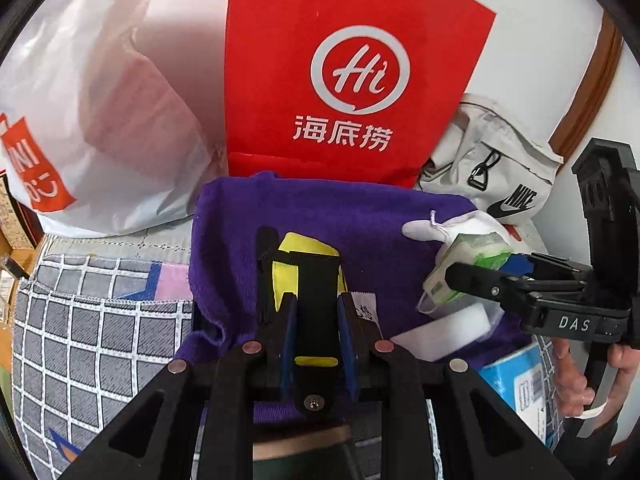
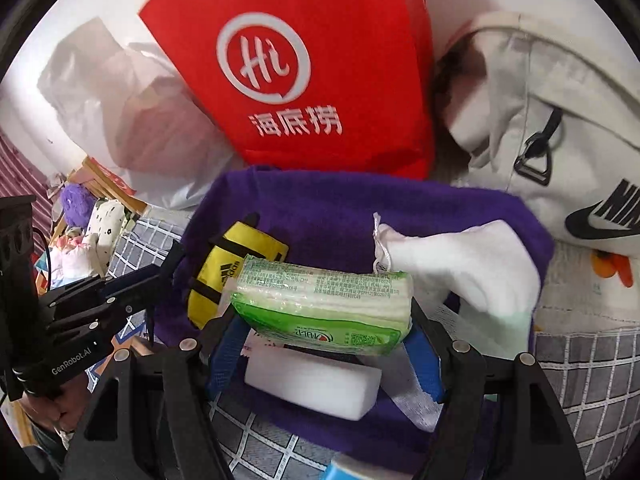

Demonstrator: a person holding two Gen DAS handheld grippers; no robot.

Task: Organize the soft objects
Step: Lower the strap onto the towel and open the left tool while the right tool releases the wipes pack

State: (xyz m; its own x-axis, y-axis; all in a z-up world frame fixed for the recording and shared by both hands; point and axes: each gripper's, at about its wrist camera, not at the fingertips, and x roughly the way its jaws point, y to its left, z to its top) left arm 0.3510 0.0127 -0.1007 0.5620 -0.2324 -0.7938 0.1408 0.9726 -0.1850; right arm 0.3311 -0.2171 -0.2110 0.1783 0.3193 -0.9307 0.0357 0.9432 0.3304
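The left tool [image 1: 316,316] is clamped on a yellow pouch [image 1: 308,256] (Adidas logo visible only from the right wrist view). The right tool [image 2: 324,332] grips a green tissue pack [image 2: 324,300], above a white sponge block [image 2: 312,384] on the purple towel [image 2: 320,204]. Behind stand a red "Hi" bag [image 1: 352,72] and a Nike bag [image 2: 560,128].

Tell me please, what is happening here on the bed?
A person is sorting soft things on a purple towel, with a gripper in each hand. The left gripper is shut on a yellow and black pouch. The right gripper holds a green tissue pack above a white sponge. A white cloth lies on the towel nearby, and a red paper bag stands behind.
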